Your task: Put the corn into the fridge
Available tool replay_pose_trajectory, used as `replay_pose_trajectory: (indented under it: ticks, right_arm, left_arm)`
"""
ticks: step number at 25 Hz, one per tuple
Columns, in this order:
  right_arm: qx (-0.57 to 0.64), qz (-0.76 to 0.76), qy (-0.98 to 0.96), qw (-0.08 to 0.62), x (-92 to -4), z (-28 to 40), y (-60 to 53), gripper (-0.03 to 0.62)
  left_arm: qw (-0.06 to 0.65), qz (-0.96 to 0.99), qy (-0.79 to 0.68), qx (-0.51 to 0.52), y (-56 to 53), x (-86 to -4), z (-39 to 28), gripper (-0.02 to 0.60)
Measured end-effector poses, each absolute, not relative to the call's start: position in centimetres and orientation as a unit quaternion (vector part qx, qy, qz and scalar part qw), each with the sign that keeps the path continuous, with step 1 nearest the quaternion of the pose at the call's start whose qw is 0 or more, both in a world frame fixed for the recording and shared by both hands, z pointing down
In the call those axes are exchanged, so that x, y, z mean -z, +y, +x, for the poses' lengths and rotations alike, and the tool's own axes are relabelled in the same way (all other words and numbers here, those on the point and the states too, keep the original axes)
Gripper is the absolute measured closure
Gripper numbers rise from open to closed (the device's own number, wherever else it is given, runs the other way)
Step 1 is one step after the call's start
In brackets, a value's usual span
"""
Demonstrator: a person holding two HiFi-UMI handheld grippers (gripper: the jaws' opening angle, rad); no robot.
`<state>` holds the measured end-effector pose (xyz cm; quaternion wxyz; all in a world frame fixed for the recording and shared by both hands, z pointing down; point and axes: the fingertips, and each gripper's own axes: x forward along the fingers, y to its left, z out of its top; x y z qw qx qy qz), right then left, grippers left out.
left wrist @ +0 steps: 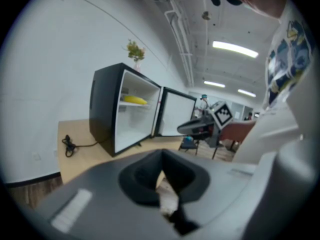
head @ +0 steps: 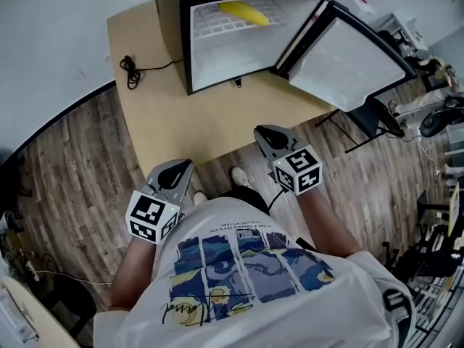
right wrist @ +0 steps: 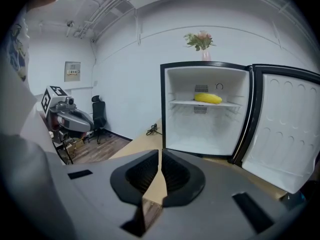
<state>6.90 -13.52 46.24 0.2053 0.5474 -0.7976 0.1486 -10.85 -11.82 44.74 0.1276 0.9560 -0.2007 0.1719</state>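
Yellow ear of corn (head: 244, 11) lies on the white shelf (right wrist: 180, 103) of the open black fridge (head: 170, 20), likely light, firm, best pinched mid-length; left gripper (head: 181, 169) and right gripper (head: 264, 135) closed, empty.

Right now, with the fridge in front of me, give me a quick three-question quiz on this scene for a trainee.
1. True or false: the corn lies on a shelf inside the fridge.
2. What does the right gripper hold? A corn, B a cup, C nothing.
3. How does the fridge door stand?

Key:
1. True.
2. C. Its jaws are shut with nothing between them.
3. Open, swung out to the right in the head view.
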Motion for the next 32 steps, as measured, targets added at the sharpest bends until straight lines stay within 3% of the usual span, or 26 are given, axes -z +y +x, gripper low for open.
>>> replay_pose_trajectory:
  ticks: [18, 32]
  right_arm:
    - [-0.141, 0.491, -0.828, 0.231, -47.2, 0.3, -11.1, 0.577]
    - [-0.136, 0.484, -0.831, 0.237, -47.2, -0.6, -11.3, 0.582]
  left_arm:
    - [0.139, 0.956, -0.207, -0.155, -10.9, -45.0, -13.2, 0.572]
    - [0.145, 0.954, -0.212, -0.153, -11.0, -45.4, -13.7, 0.572]
